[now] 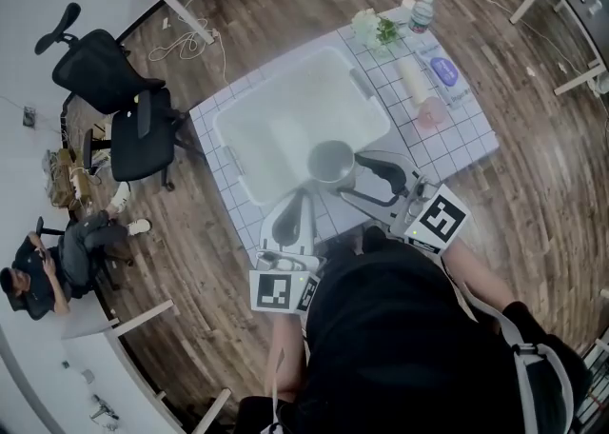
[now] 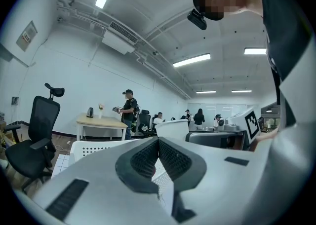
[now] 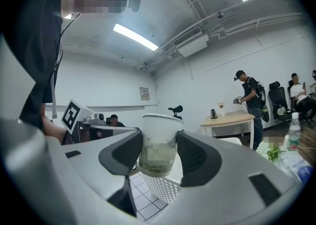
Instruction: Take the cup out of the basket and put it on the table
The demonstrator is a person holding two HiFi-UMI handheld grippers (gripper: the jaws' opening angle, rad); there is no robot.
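A white paper cup (image 1: 331, 162) with a green print is upright between the jaws of my right gripper (image 1: 344, 178), over the near rim of the white perforated basket (image 1: 271, 80). In the right gripper view both pads press the sides of the cup (image 3: 159, 135), which hangs clear above the basket's corner (image 3: 163, 187); the right gripper (image 3: 159, 144) is shut on it. My left gripper (image 1: 306, 196) is by the basket's near left edge. Its jaws meet at the tips with nothing between them, as the left gripper view (image 2: 158, 142) shows, with the basket wall (image 2: 98, 147) behind.
The basket stands on a small table with a white grid cloth (image 1: 457, 137). At its far right are a water bottle (image 1: 422, 11), flowers (image 1: 376, 28), a white roll (image 1: 414, 78) and a pink cup (image 1: 430, 113). Black office chairs (image 1: 124, 108) and a seated person (image 1: 48, 270) are to the left.
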